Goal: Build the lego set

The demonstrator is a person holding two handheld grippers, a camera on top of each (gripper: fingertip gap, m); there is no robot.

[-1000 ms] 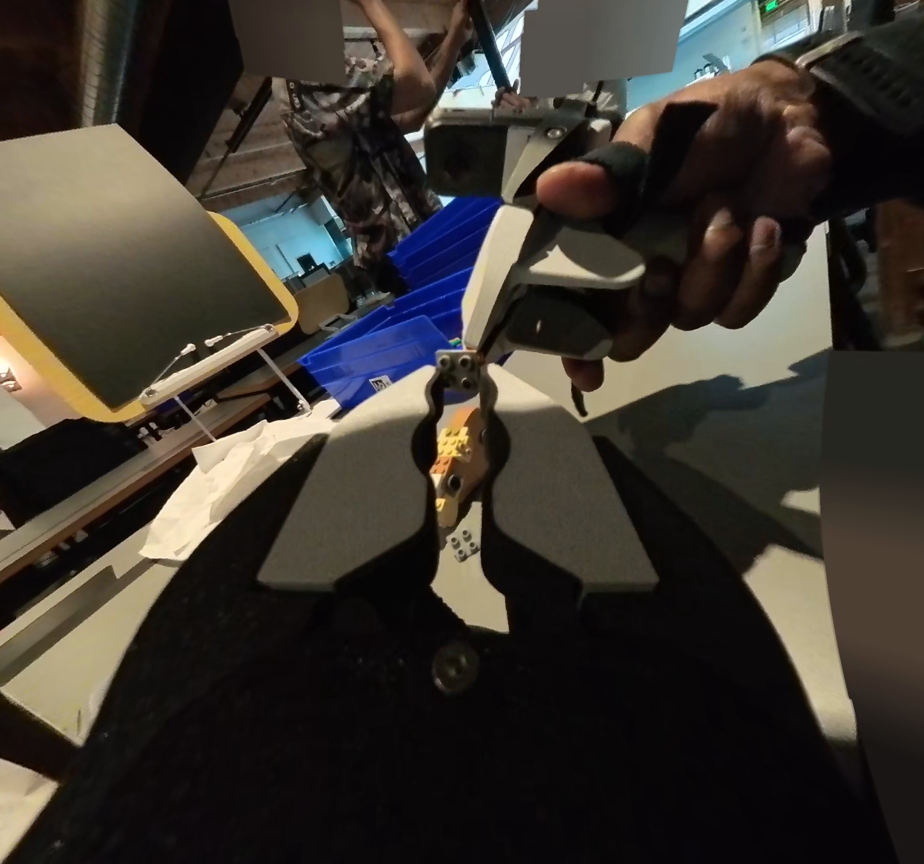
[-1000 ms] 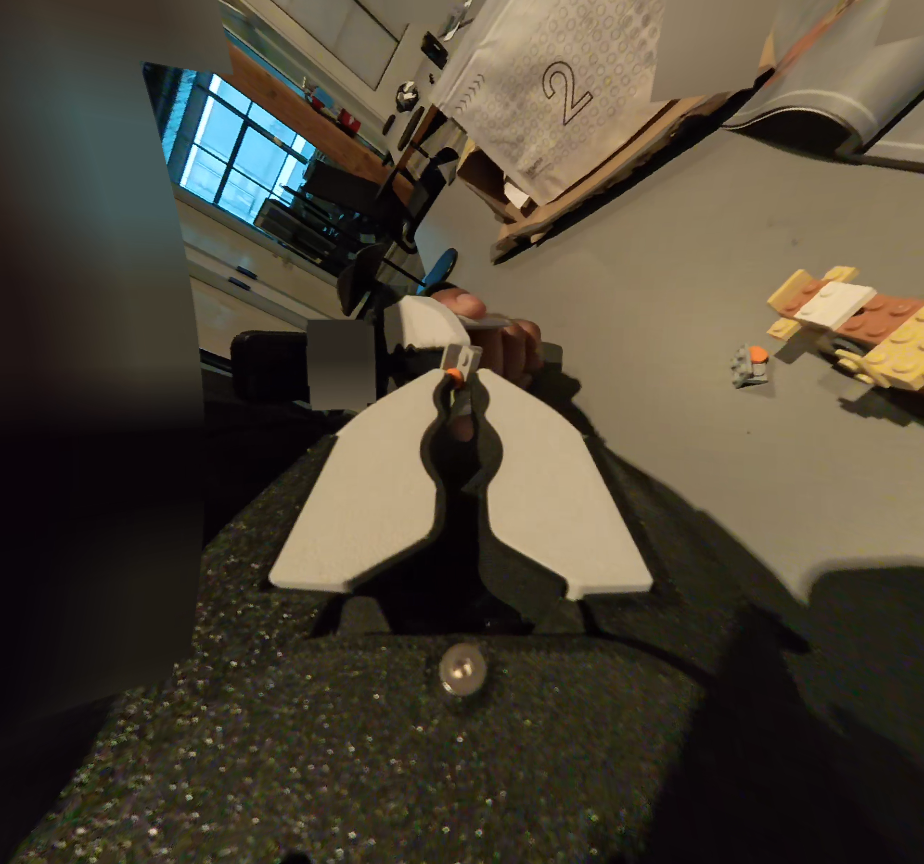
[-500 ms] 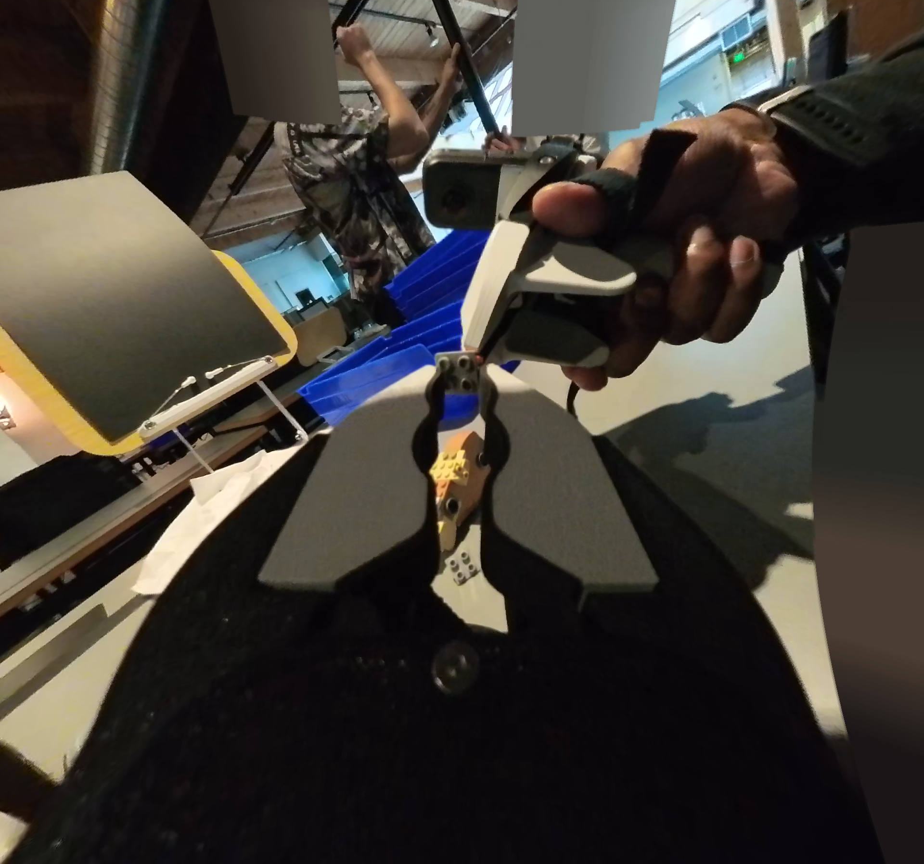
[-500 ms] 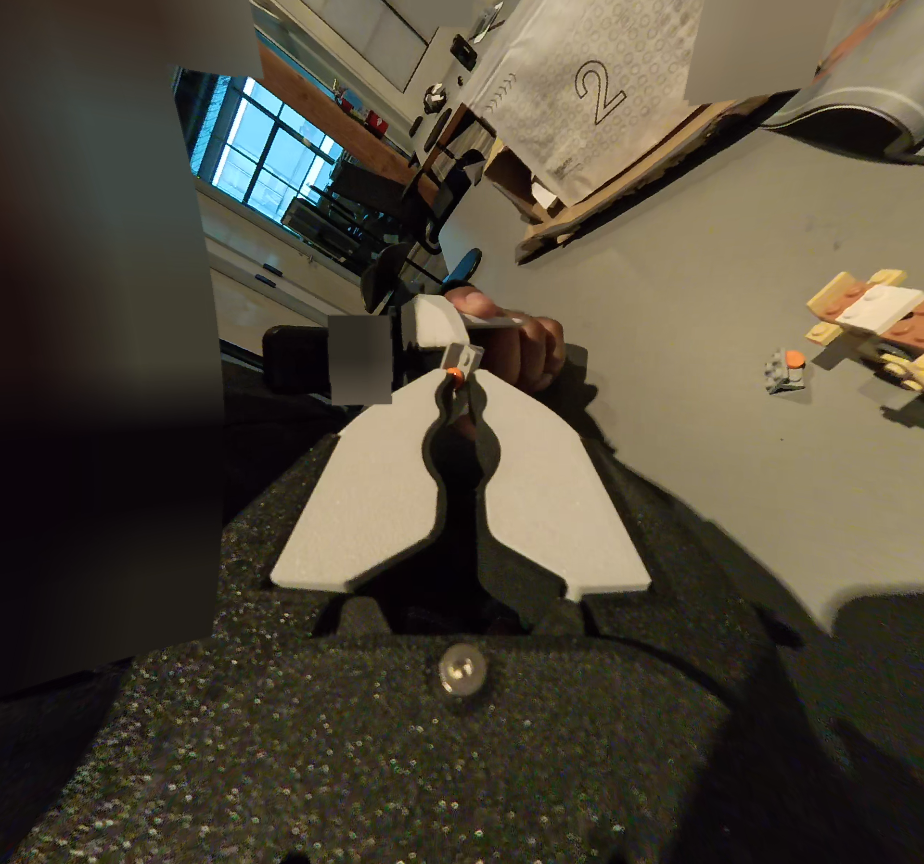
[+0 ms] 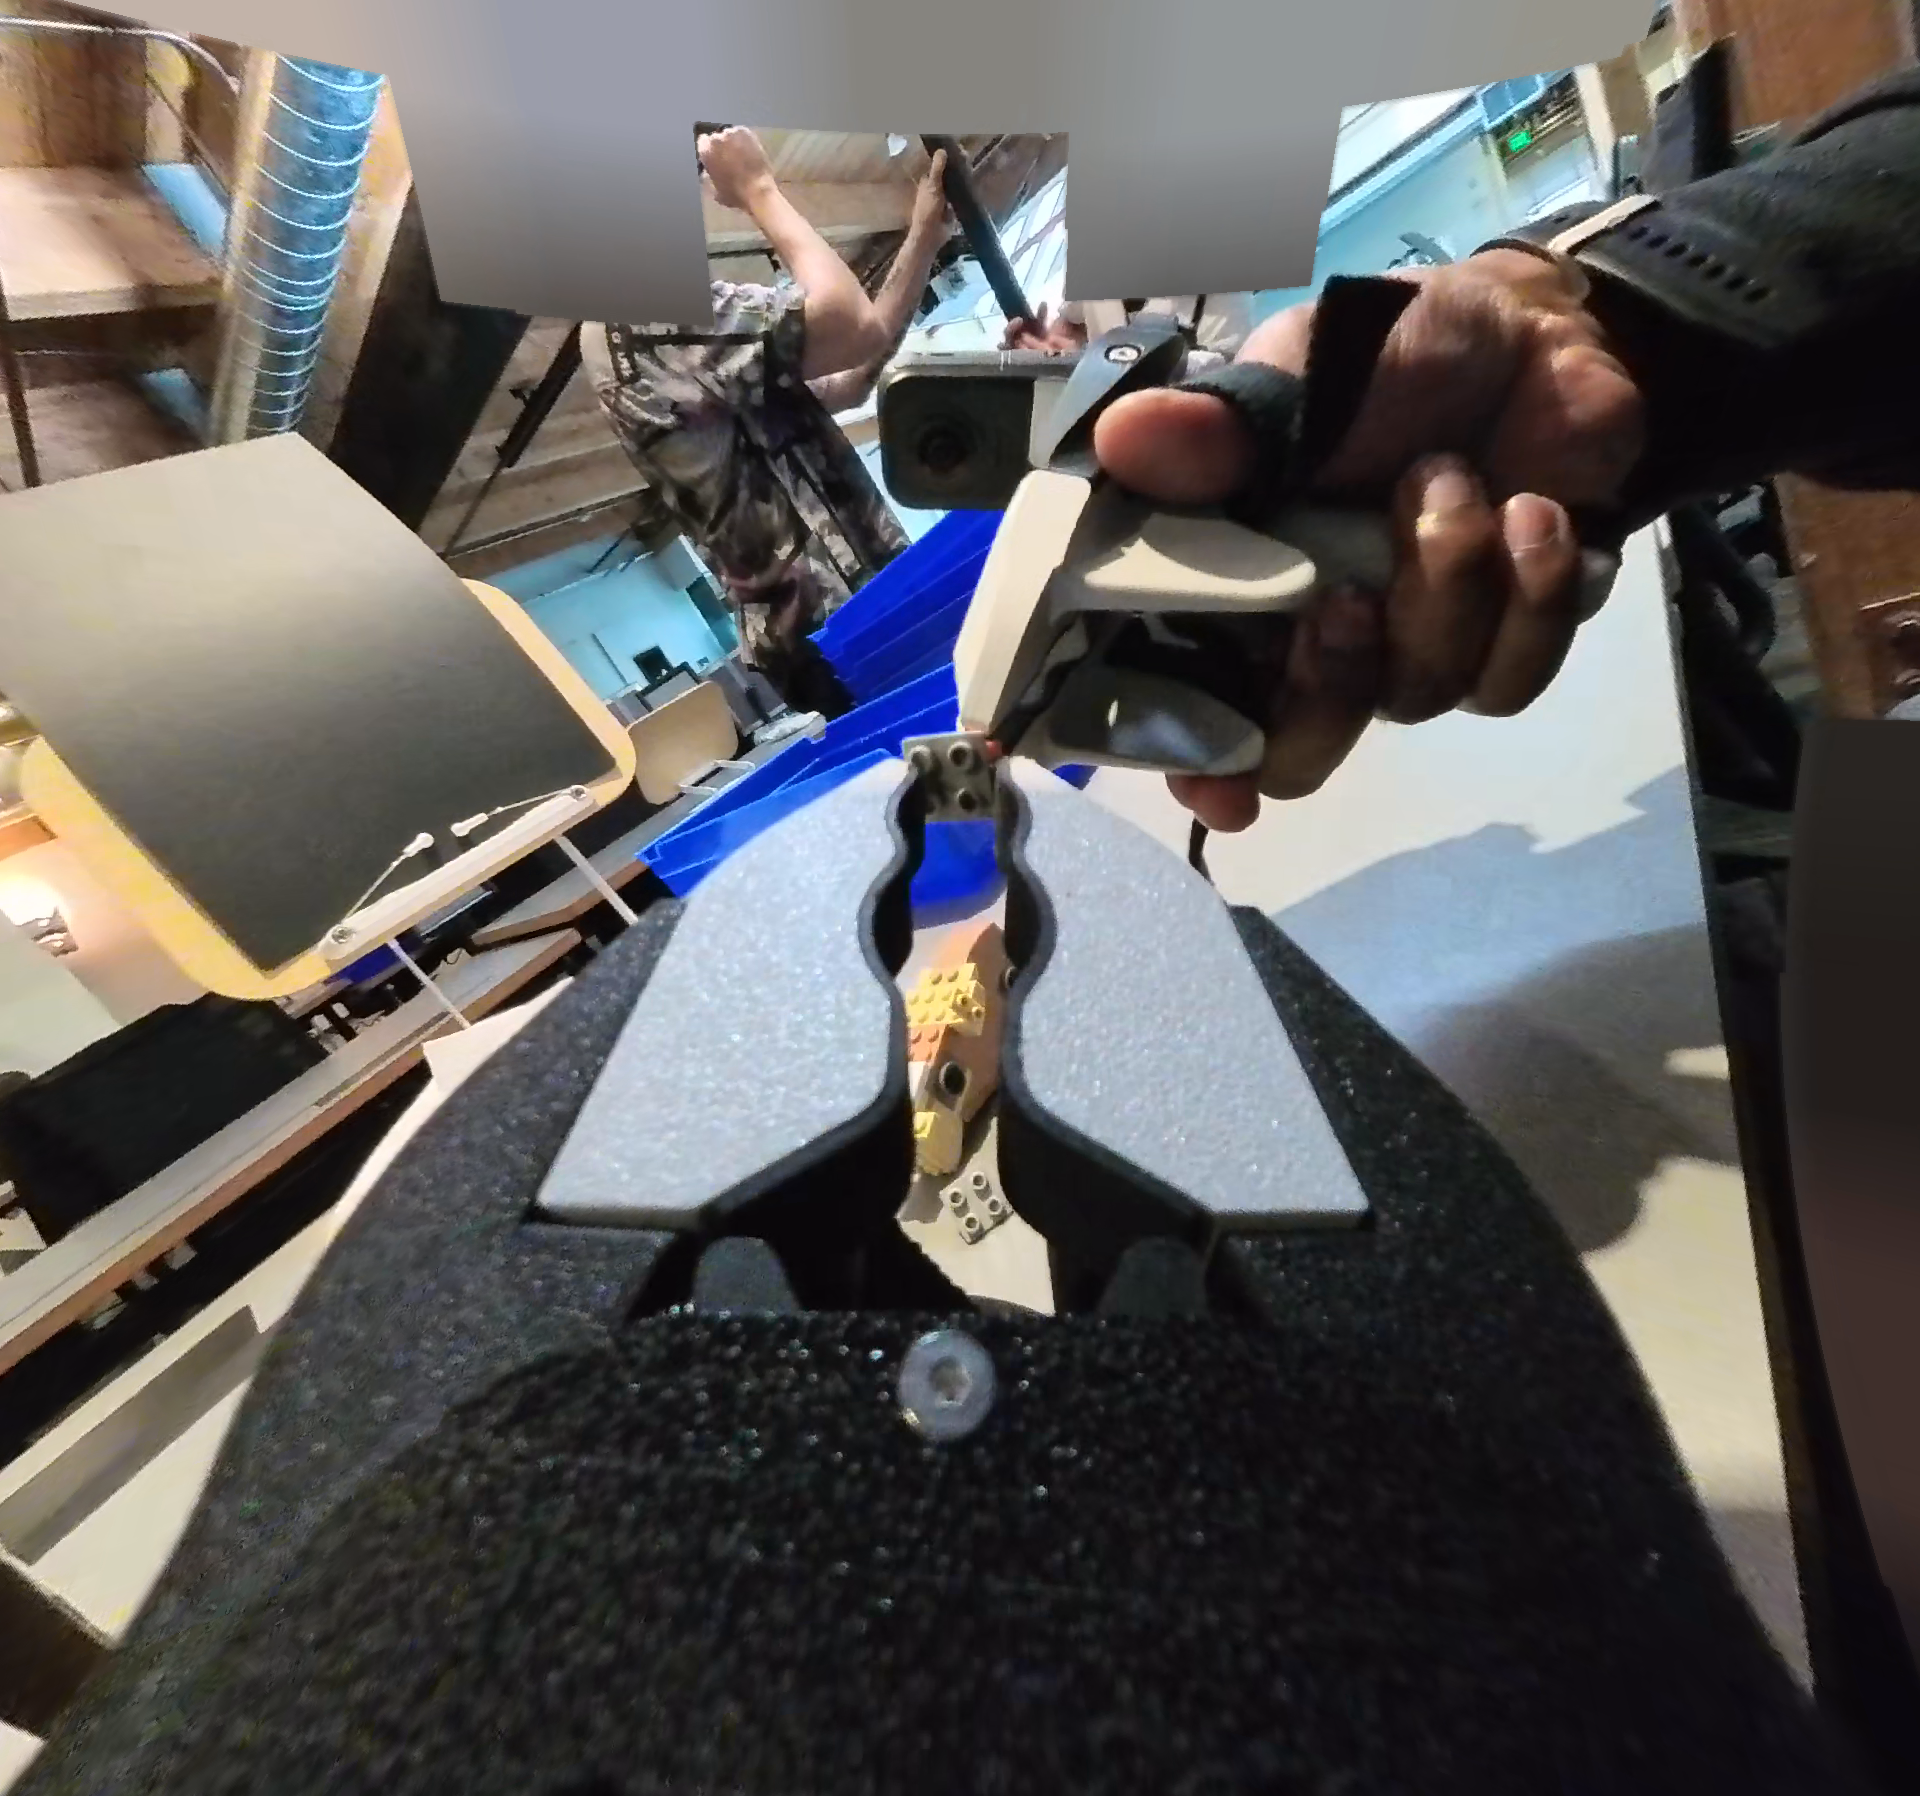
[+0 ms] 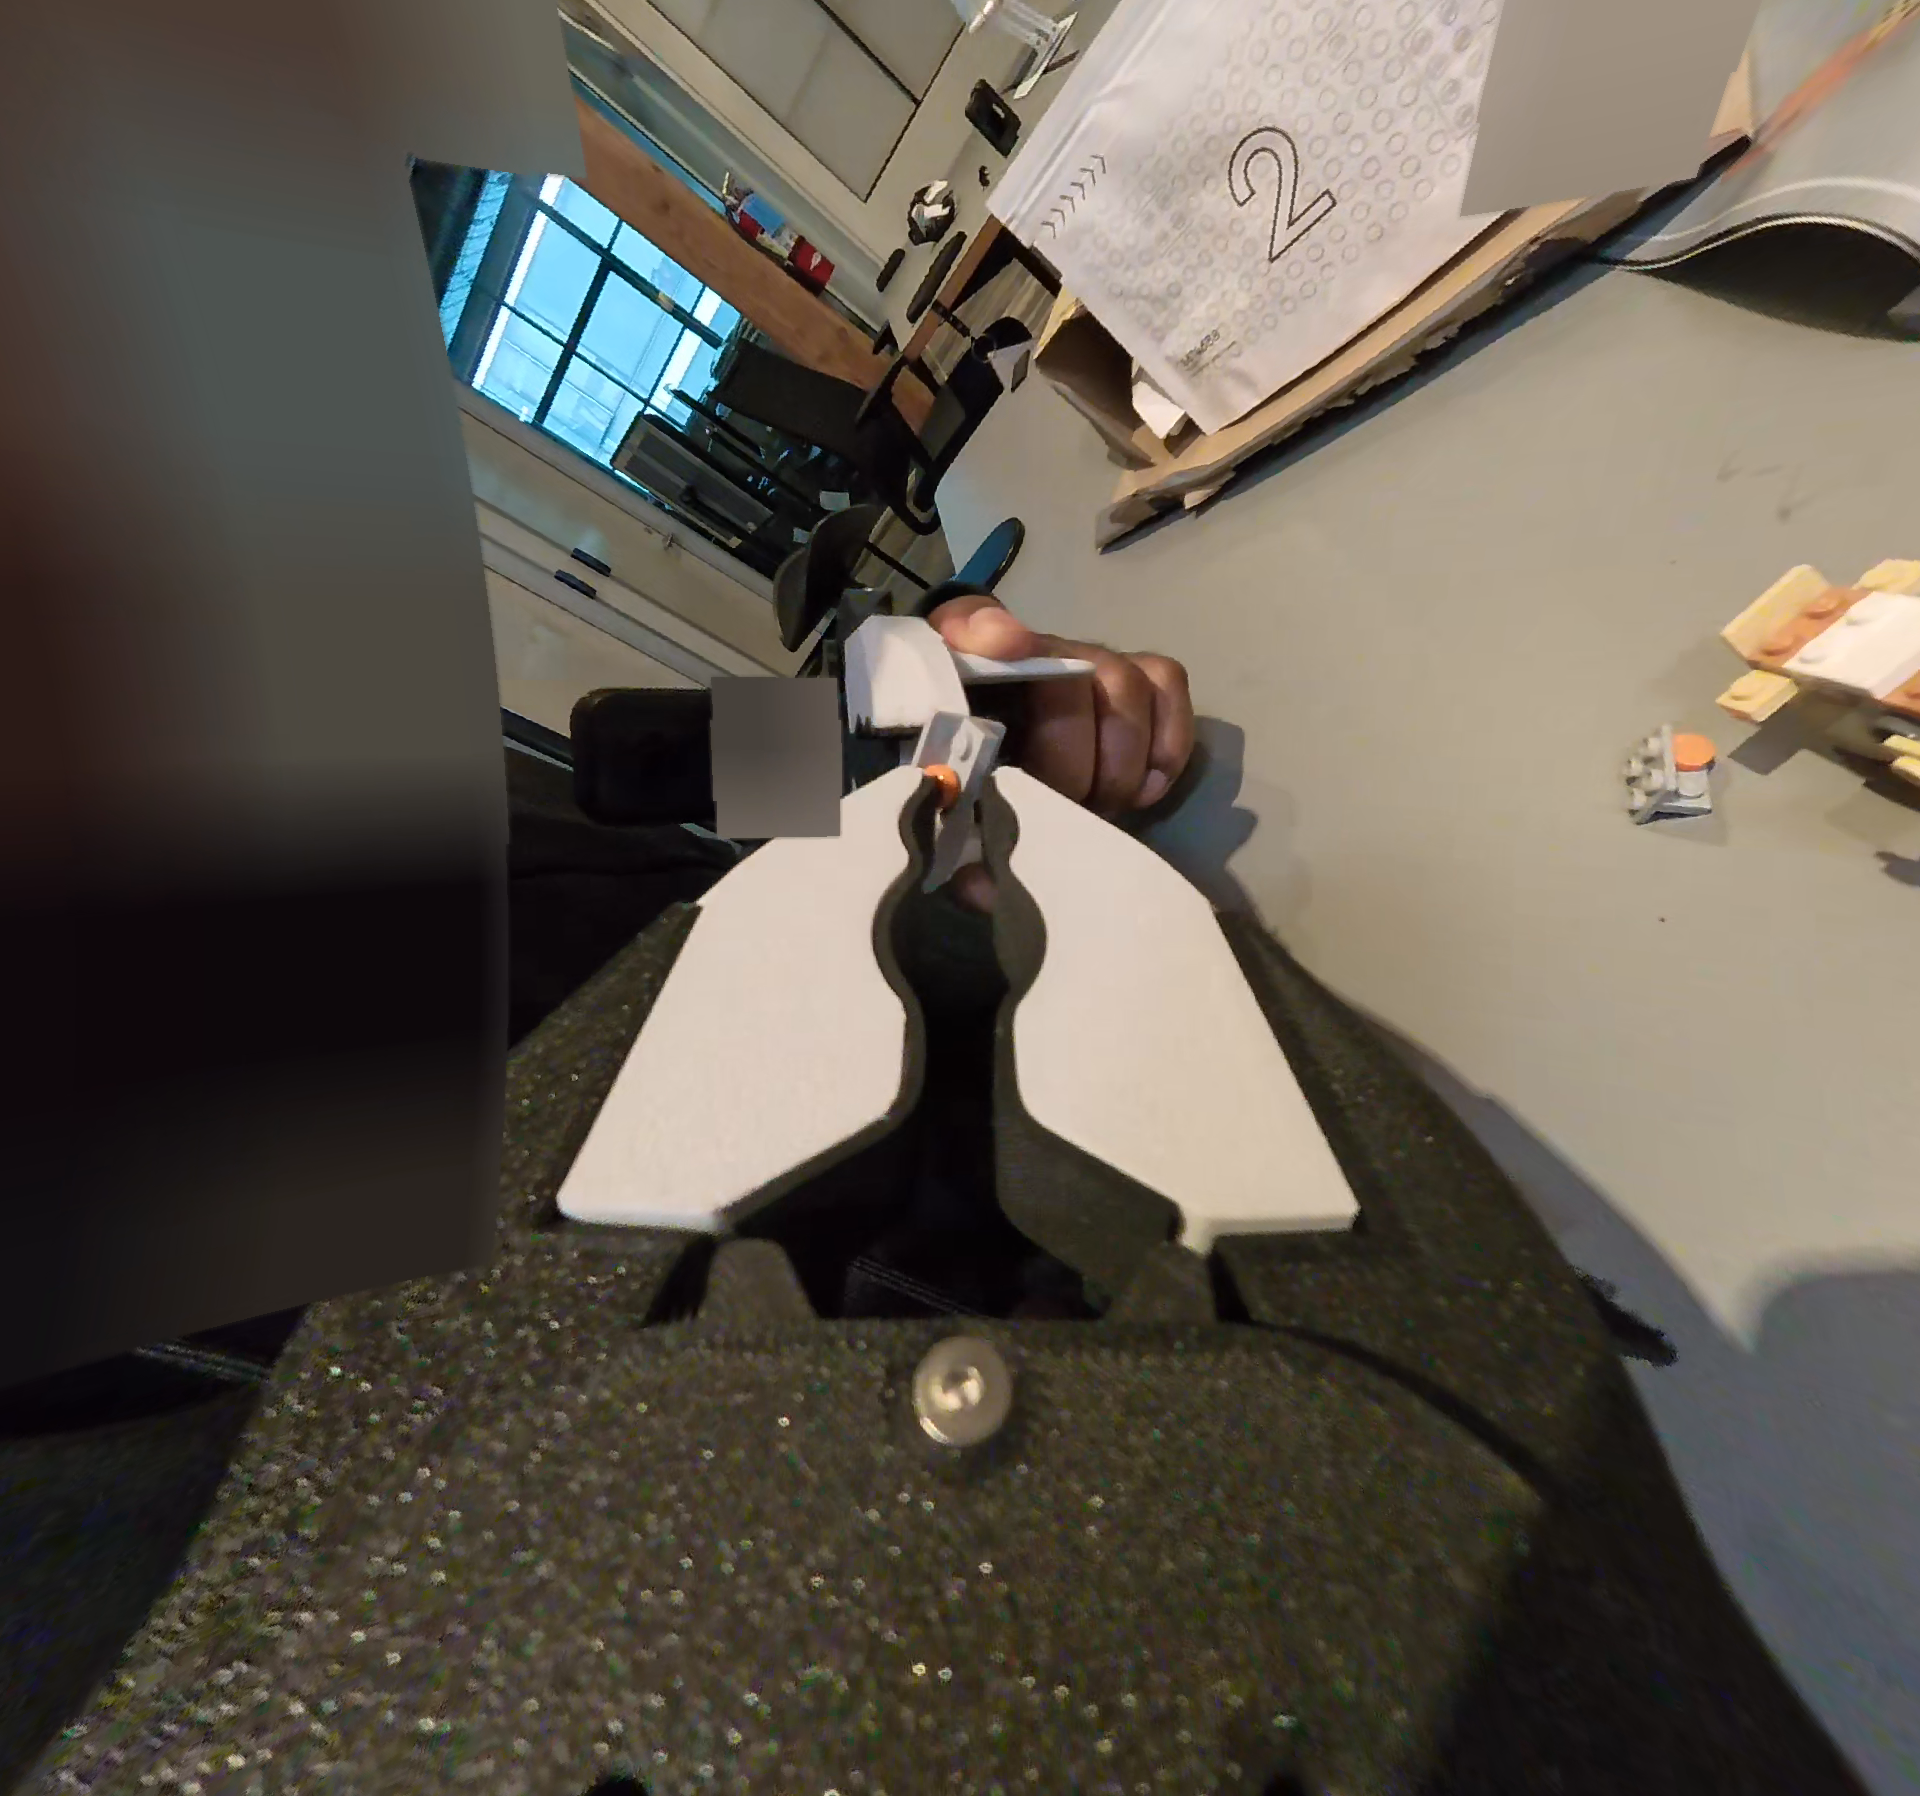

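Not much drama over the last second, but worth a note. Still pinching the little grey plate [image 5: 956, 778] edge-on in the tips of the left gripper [image 5: 956, 796], clamped tight, held up in the air well above the worktop [image 6: 1455, 707]. Still squeezing the orange-tipped piece [image 6: 940, 778] in the right gripper [image 6: 951, 801] too, closed on it with barely a sliver of gap. Compared with a second ago: nudged the two closer, so now touching or as good as touching at the plate's right edge in the left wrist view. Can't tell whether actually clicked together yet, too small and half hidden by the tips.

Also tilted and swung both a bit. Pushed the tan, orange and white build [image 6: 1860, 666] almost out of the right side of the right wrist view, where it sat more central before. No change to the build itself, just lying flat on the worktop, with a spare grey-and-orange bit [image 6: 1668, 778] just beside it, untouched.

Reading this as mid-air sub-assembly: mating stud to plate before going back to the main model. Probably needs a straight, square push next, then a check for a proper seat. Risk of the tiny part twisting or popping out if squeezed off-axis.
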